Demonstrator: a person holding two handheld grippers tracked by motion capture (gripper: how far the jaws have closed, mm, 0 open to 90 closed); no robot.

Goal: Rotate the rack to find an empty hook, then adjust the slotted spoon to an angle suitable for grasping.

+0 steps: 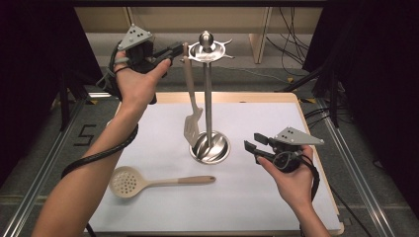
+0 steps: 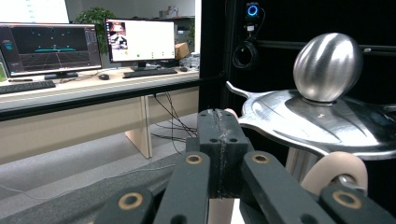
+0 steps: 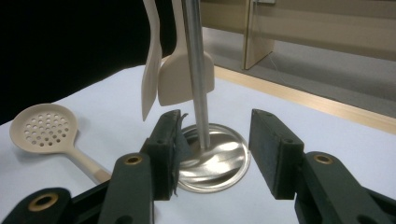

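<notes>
A steel utensil stand (image 1: 208, 98) rises from a round base (image 1: 210, 147) on the white mat. Its hook plate (image 2: 317, 121) carries a ball knob (image 2: 328, 65). A beige slotted spatula (image 1: 191, 123) hangs from a hook, and the right gripper view has two hanging blades (image 3: 184, 74) (image 3: 150, 60). My left gripper (image 1: 174, 50) (image 2: 219, 116) is up at the hook plate, shut, with its tips against the top of a beige handle (image 2: 231, 112). Another handle's loop (image 2: 336, 172) hangs beside it. My right gripper (image 1: 251, 147) (image 3: 215, 116) stands open by the base, nothing between its jaws.
A beige skimmer spoon (image 1: 126, 181) (image 3: 44, 128) lies flat on the mat left of the base, handle pointing right. The white mat (image 1: 257, 197) covers a wooden table with an edge at the far side. Black curtains stand on both sides.
</notes>
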